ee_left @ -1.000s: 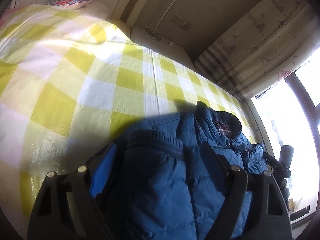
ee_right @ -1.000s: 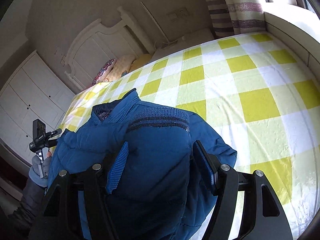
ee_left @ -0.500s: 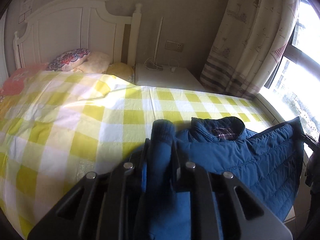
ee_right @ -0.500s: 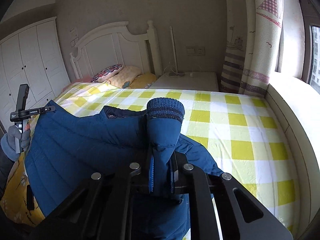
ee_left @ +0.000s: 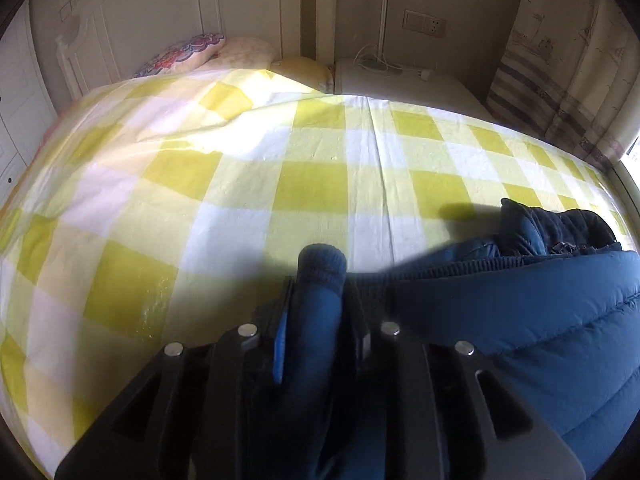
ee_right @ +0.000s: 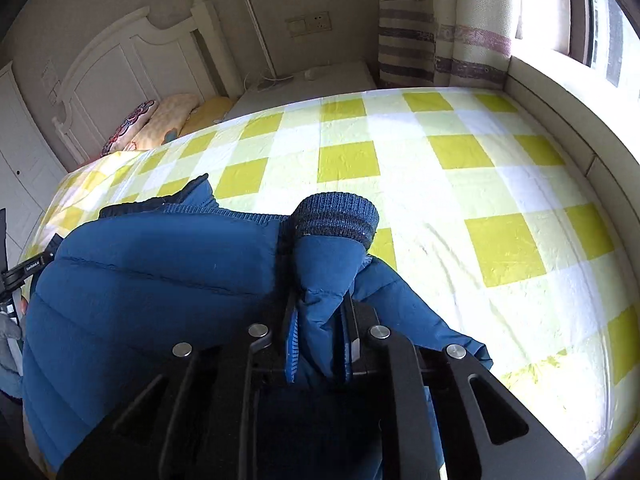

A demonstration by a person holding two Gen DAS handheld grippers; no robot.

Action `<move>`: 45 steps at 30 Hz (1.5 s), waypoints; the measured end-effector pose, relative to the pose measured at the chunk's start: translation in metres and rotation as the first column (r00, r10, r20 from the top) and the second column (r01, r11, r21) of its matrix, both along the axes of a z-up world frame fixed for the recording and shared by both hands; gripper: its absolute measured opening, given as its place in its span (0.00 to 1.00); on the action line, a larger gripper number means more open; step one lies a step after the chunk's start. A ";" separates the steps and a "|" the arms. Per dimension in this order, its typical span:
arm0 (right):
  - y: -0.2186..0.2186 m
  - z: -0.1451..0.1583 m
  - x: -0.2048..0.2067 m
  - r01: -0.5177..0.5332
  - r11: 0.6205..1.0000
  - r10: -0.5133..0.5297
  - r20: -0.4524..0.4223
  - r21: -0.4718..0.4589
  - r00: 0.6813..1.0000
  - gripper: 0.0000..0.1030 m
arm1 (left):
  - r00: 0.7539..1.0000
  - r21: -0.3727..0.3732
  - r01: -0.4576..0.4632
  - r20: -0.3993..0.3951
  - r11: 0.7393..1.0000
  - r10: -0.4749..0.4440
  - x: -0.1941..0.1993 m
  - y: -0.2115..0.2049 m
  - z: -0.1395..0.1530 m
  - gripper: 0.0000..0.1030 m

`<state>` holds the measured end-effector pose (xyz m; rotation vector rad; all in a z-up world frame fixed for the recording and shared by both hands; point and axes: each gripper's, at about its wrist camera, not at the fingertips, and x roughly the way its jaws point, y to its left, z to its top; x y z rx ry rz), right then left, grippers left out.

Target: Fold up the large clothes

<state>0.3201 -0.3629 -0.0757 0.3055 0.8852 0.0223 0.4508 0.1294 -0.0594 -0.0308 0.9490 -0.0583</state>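
Observation:
A blue puffer jacket [ee_left: 540,320] lies on the near part of a bed with a yellow and white checked sheet [ee_left: 280,160]. My left gripper [ee_left: 320,304] is shut on one sleeve, whose knitted cuff [ee_left: 322,260] sticks out past the fingertips. My right gripper [ee_right: 318,312] is shut on the other sleeve just below its knitted cuff [ee_right: 334,218]. The jacket body [ee_right: 152,280] spreads to the left in the right wrist view, its collar [ee_right: 196,196] toward the headboard. Both sleeves are held just above the sheet.
A white headboard [ee_right: 132,64] and pillows [ee_left: 192,54] stand at the far end. A bedside table [ee_left: 400,80] and curtain [ee_right: 440,20] are at the back right. A window ledge [ee_right: 568,112] runs along the bed's right side. A wardrobe [ee_right: 16,152] stands at left.
Both grippers closed from open onto the sleeves a second ago, lifted them, and have now tilted down toward the sheet with the sleeves still held.

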 end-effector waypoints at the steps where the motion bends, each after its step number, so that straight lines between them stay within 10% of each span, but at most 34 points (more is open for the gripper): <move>1: -0.005 0.000 -0.002 0.010 1.000 -0.010 0.008 0.023 1.000 0.13 | 1.000 -0.029 -0.014 0.001 0.999 0.014 0.001 0.007 0.004 0.27; 4: -0.013 -0.003 -0.001 0.027 0.999 -0.027 0.005 0.047 1.000 0.20 | 0.997 -0.049 -0.068 -0.032 0.996 0.067 0.004 0.019 -0.002 0.53; 8: -0.012 0.012 -0.006 0.073 0.997 -0.073 0.013 -0.007 0.997 0.73 | 0.988 -0.044 -0.106 0.104 0.993 0.110 -0.017 0.017 0.029 0.70; 12: 0.022 0.072 -0.024 0.015 0.996 0.001 0.181 -0.086 0.984 0.73 | 0.955 -0.036 -0.064 0.287 0.997 0.072 -0.048 -0.019 0.092 0.81; 15: 0.078 0.101 -0.013 -0.088 0.970 0.138 0.216 -0.225 0.967 0.73 | 0.962 0.081 -0.010 0.272 0.997 -0.012 -0.047 -0.078 0.113 0.85; 23: 0.187 0.046 0.039 -0.298 0.862 0.325 -0.004 -0.410 0.946 0.57 | 0.996 0.234 0.068 0.047 0.970 -0.082 -0.010 -0.143 0.026 0.85; 40: 0.173 0.018 0.045 -0.305 0.905 0.314 -0.018 -0.295 0.949 0.56 | 0.996 0.077 0.080 0.023 0.994 -0.082 -0.002 -0.118 0.005 0.86; 45: 0.111 0.041 0.043 -0.141 0.920 0.156 0.012 -0.366 0.988 0.56 | 0.994 0.199 0.016 0.106 0.980 -0.038 -0.003 -0.066 0.034 0.86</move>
